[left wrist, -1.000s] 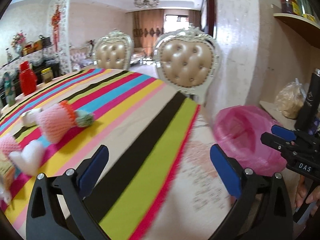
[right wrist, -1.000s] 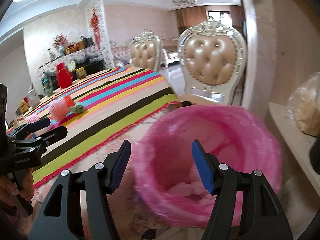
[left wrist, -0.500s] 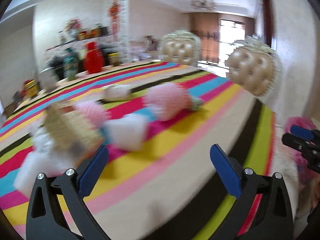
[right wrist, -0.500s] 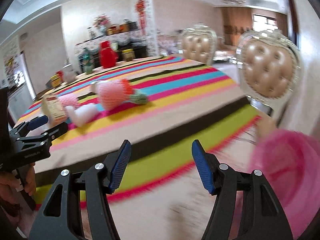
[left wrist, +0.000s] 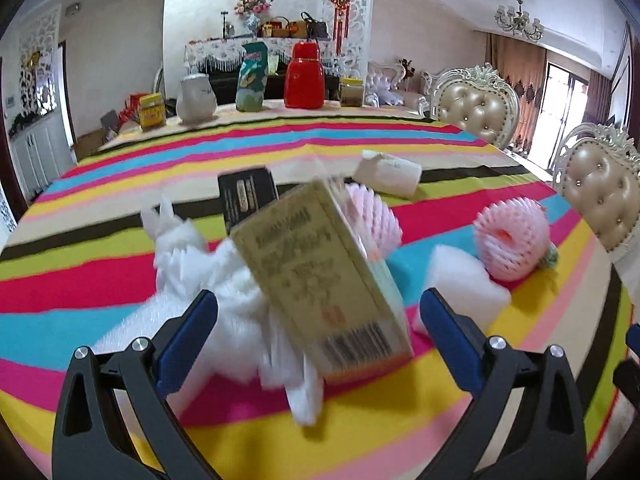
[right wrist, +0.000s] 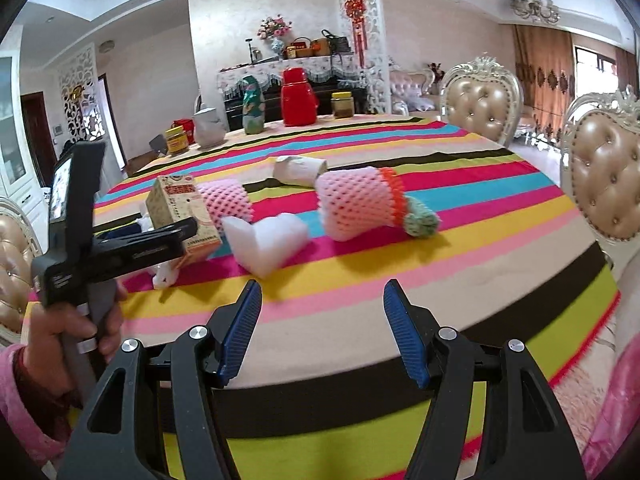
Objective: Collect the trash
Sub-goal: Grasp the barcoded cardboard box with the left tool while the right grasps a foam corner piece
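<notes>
Hovering: left gripper (left wrist: 318, 318) wide open at cardboard box (left wrist: 320, 268) (blurred); right gripper (right wrist: 322, 330) open, empty.

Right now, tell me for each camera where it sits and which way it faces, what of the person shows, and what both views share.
Left wrist: on the left tongs, low over the striped tablecloth, facing the tan cardboard box and white foam scraps; only its open blue-padded fingers show.
Right wrist: on the right tongs, back at the table's edge, facing across it; its open fingers, the left tongs and the person's left hand show.
Shared: box, pink foam net sleeve, red thermos.
</notes>
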Tool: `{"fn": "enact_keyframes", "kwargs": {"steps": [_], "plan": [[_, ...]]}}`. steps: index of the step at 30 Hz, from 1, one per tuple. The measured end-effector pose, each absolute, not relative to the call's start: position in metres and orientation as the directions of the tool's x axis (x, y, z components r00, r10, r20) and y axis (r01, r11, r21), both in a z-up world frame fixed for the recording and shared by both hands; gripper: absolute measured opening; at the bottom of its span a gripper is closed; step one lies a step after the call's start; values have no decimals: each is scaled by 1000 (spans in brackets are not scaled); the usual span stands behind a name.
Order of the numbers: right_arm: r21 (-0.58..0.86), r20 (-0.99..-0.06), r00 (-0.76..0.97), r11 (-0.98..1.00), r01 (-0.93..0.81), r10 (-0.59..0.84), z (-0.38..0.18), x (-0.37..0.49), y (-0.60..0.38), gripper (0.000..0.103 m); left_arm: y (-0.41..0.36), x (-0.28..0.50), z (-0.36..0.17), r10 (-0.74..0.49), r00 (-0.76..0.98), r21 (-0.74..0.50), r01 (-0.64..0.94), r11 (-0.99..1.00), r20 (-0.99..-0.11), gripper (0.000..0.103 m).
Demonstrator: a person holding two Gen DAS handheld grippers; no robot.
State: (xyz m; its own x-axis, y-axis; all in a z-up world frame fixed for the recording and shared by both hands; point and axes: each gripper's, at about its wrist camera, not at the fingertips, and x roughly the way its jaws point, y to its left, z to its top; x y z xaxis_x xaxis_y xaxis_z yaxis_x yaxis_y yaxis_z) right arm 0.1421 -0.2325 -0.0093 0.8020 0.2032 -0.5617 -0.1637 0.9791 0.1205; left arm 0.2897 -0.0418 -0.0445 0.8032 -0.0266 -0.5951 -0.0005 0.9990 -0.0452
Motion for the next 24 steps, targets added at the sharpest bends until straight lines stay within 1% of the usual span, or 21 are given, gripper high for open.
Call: {"fn": "enact_keyframes", "kwargs": {"steps": [3,4,5,8,12,17,18,21,24], "plan": [[123,-575,792,979,-164,205,-13,152,-225,62,-47,303,-46,-32,794,-47,5,999,-607,97],[119,-582,788,980,-162,201,-14,155,-223,62,-48,307,-47,-50,787,-56,19,998,-615,87],[117,-589,783,980,-163,200,-16,159,-220,62,-47,308,-48,-73,780,-70,38,997,-622,64],[110,-612,765,979,-169,201,-22,167,-208,62,-44,301,-46,-113,796,-101,65,993,-595,57],[88,-640,739,976,-198,208,-31,182,-185,62,-38,289,-37,-109,836,-72,83,994,-537,56],[79,-662,722,976,-201,203,-37,203,-163,63,-19,285,-22,-106,854,-100,63,993,-510,56],[83,-669,716,978,-193,198,-38,208,-159,65,-16,285,-19,-100,856,-99,58,993,-507,56],[96,-690,697,980,-176,193,-43,223,-151,66,-11,286,-17,-80,854,-85,42,996,-515,56],[104,-701,688,981,-161,188,-45,238,-144,68,-3,289,-16,-78,846,-97,31,995,-528,56]]}}
